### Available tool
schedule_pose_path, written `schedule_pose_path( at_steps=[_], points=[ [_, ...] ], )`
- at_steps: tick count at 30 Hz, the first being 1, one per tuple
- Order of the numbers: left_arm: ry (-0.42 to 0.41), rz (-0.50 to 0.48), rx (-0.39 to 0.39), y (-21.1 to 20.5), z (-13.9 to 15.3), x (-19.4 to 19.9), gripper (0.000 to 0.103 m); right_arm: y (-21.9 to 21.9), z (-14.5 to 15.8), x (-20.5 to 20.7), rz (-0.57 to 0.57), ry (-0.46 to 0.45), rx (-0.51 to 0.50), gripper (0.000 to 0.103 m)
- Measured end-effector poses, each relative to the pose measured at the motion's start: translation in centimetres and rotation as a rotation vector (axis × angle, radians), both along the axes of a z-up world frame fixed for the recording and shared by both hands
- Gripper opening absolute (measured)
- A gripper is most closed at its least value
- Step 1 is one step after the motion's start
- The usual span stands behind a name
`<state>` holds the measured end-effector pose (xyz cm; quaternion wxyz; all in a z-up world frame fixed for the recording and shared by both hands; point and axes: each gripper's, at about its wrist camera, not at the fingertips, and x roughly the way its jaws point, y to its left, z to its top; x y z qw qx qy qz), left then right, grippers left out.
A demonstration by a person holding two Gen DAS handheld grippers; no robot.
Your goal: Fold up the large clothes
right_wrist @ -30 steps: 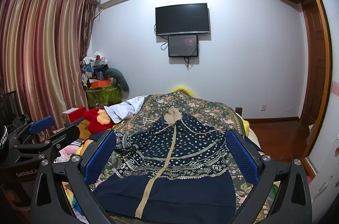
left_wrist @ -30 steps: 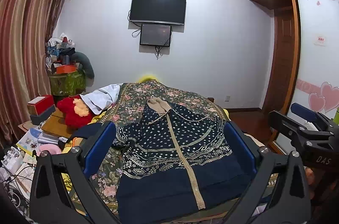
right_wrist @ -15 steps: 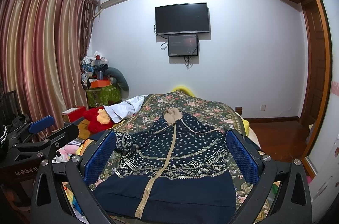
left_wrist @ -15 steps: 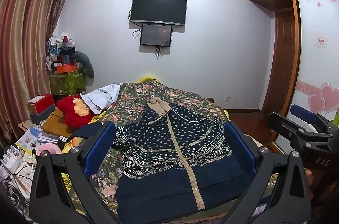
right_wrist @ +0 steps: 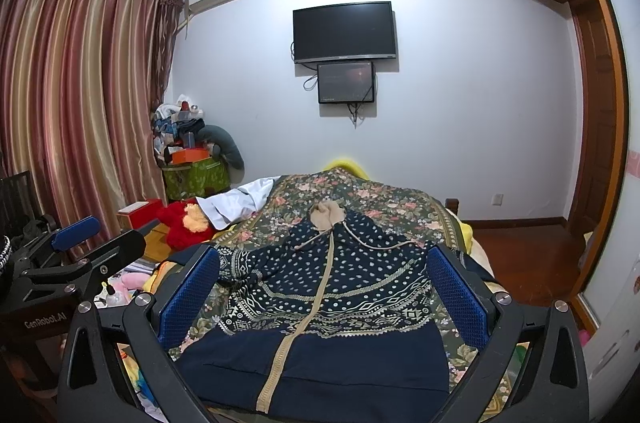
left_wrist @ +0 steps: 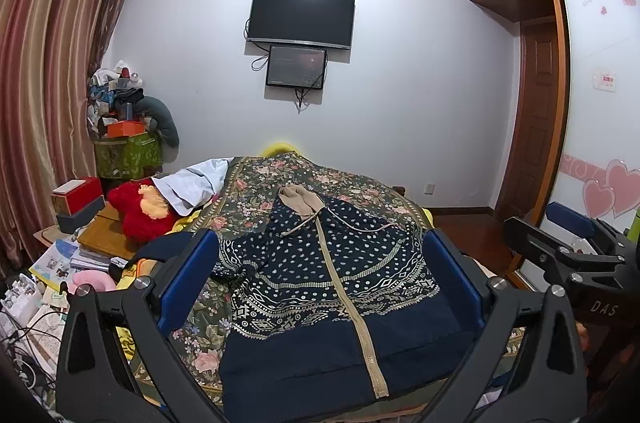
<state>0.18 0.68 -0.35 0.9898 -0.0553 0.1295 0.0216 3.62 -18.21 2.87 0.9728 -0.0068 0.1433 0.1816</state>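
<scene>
At the far left, striped curtains (right_wrist: 76, 95) hang beside a heap of clutter (left_wrist: 120, 103) whose separate items are too jumbled to make out, and below it books and cables (left_wrist: 24, 323) run off the frame edge; a red plush toy (left_wrist: 138, 209) lies near a white cloth (left_wrist: 192, 183) at the bed's left side. The left gripper (left_wrist: 320, 287) hovers over the near end of the bed (left_wrist: 256, 179) with its blue-padded fingers (left_wrist: 186, 279) spread wide and nothing between them. Between those fingers lies the navy hooded jacket (left_wrist: 332, 287), spread front-up on the floral bedspread, its long axis running away from the cameras: plain dark hem nearest, beige hood at the far end toward the wall, the beige zipper tracing the line. Its left sleeve is bunched and partly hidden behind the left finger, the right sleeve is covered by the right finger, and the hem's lower edge is cut off by the gripper frames. On the wall above hang a dark television (left_wrist: 300, 17) and a smaller screen (left_wrist: 296, 67). The right gripper (right_wrist: 324, 293) likewise hovers with fingers (right_wrist: 456, 295) released and wide apart, the jacket (right_wrist: 320, 303) framed between them. Compared with the frames a second ago, nothing has visibly shifted; both grippers and the jacket sit as they did. At the right stands a wooden wardrobe (left_wrist: 532, 127) with heart decals, its door partly cut off
</scene>
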Motion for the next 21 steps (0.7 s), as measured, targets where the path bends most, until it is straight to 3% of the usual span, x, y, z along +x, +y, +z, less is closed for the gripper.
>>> schedule_pose_path(
  at_steps=[11,18,21],
  points=[
    [0.016,0.046,0.022,3.4,-0.6,2.7,0.102,2.3,-1.1,5.3,0.026,0.075,0.001,0.103],
    [0.112,0.17,0.082,9.1,-3.3,9.1,0.102,5.2,-2.9,13.1,0.029,0.171,-0.056,0.103],
    [0.191,0.191,0.054,12.4,-5.2,12.3,0.102,6.6,-4.0,17.4,0.036,0.224,-0.077,0.103]
  ],
)
